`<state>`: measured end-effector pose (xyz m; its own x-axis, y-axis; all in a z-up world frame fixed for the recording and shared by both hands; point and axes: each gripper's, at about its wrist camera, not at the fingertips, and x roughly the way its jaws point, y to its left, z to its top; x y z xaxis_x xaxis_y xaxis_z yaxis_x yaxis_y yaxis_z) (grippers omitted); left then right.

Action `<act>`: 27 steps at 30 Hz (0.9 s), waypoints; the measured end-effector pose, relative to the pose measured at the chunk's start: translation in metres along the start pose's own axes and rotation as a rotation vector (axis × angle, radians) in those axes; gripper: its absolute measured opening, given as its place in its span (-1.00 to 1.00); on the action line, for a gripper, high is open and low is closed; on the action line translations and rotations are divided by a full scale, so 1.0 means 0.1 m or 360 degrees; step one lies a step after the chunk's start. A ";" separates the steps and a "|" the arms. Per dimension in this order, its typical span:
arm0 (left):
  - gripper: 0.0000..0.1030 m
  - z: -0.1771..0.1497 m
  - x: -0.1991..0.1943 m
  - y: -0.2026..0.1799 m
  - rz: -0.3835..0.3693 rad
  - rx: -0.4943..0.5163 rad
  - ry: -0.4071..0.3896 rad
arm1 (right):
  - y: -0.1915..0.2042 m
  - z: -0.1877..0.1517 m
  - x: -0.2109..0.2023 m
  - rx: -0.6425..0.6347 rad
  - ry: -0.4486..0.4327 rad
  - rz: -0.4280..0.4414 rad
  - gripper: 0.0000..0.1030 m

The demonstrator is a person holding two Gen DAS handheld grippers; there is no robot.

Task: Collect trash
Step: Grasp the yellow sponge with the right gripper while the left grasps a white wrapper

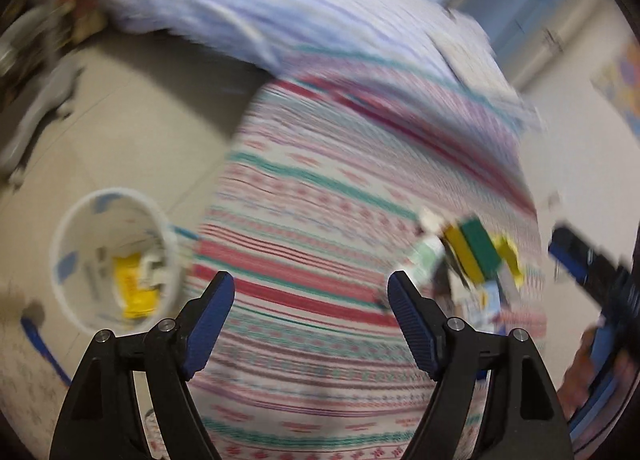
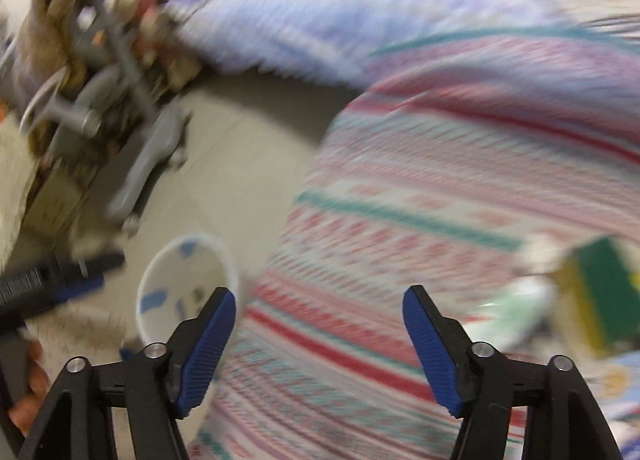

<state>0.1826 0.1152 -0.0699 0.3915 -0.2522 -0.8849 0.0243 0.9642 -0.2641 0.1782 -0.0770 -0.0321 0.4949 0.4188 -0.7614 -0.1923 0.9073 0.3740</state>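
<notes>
A white waste bin [image 1: 116, 256] stands on the floor beside the bed, with a yellow wrapper [image 1: 134, 286] and other scraps inside; it also shows in the right wrist view [image 2: 188, 288]. A pile of trash lies on the striped bedspread [image 1: 320, 220]: a yellow and green box [image 1: 478, 254], a pale green packet [image 1: 426, 260] and papers. The box [image 2: 600, 296] and packet [image 2: 516, 312] show at the right of the right wrist view. My left gripper [image 1: 310, 292] is open and empty above the bedspread, left of the pile. My right gripper [image 2: 320, 310] is open and empty too. Both views are blurred.
A lilac quilt [image 1: 280, 8] covers the far part of the bed. A grey wheeled frame [image 2: 120, 100] with clutter stands on the tiled floor [image 1: 132, 132] at the left. The other gripper [image 1: 592, 264] shows at the right edge of the left wrist view.
</notes>
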 end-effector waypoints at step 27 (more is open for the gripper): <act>-0.73 -0.11 1.58 -1.44 -0.0382 -0.0155 0.0376 | -2.06 -0.17 -0.66 0.0671 -0.0084 -0.0294 0.63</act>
<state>0.2305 -0.0648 -0.1757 0.1613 -0.4940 -0.8543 -0.0026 0.8655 -0.5010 0.1706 -0.2910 -0.0684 0.5328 0.2390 -0.8118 0.2591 0.8671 0.4254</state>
